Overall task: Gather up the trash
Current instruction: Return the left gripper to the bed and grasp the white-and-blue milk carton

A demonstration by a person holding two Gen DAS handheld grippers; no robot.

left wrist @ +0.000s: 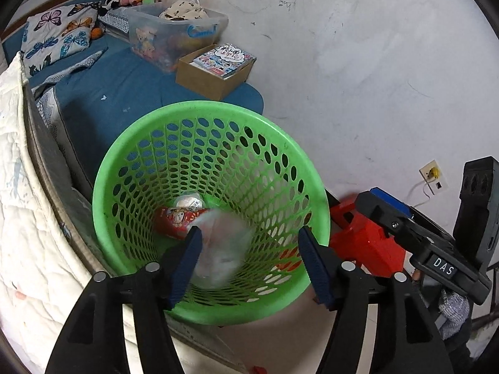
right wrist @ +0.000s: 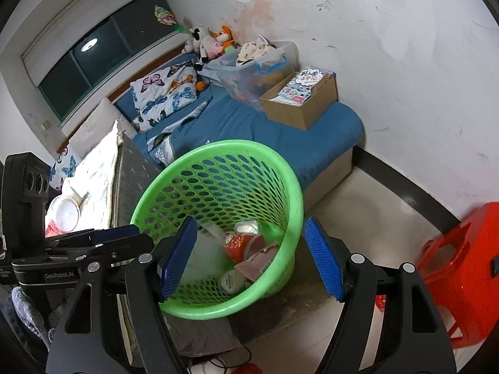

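Trash drop underway: left gripper [left wrist: 248, 260] jaws released above green basket [left wrist: 131, 168], blurred clear wrapper [left wrist: 223, 249] falling inside; right gripper [right wrist: 249, 257] jaws released, empty. Next, seek another piece.

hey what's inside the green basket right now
Inside the green basket lie a red printed paper cup, a pinkish-brown wrapper, two round foil-topped lids or cups, and a blurred clear plastic piece. Whatever lies beneath them is covered.
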